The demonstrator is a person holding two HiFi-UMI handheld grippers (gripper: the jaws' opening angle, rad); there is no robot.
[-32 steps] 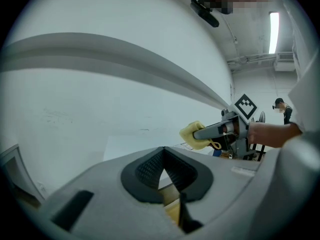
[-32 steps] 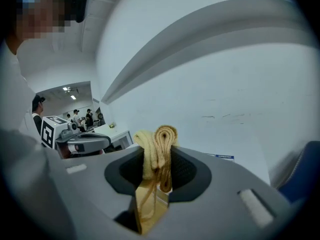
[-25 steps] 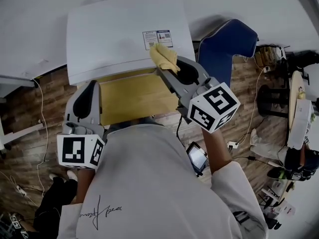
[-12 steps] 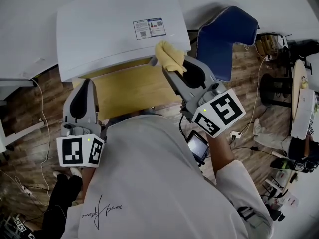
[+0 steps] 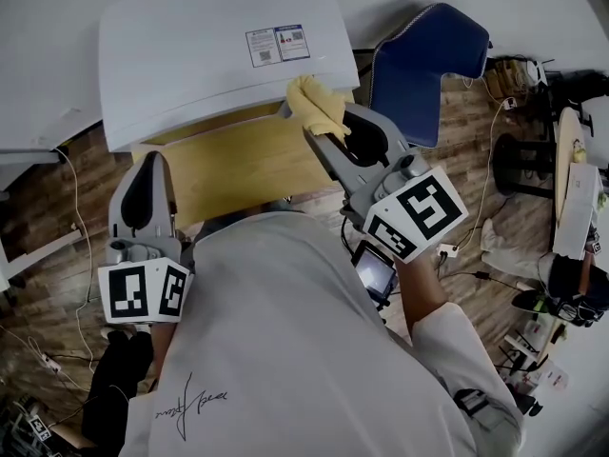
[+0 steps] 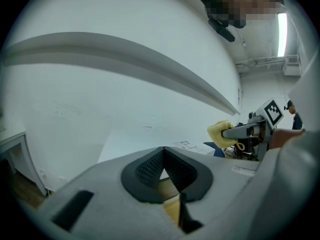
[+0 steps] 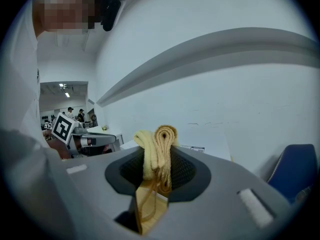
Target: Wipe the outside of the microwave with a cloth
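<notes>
R gripper [image 7: 157,156] clamps folded cloth [image 5: 318,108]: soft, light, bunches easily; hold mid-fold. L gripper [image 6: 163,156] closed, empty.

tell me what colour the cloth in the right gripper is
Yellow. The cloth shows best in the right gripper view, pinched between the jaws.
</notes>
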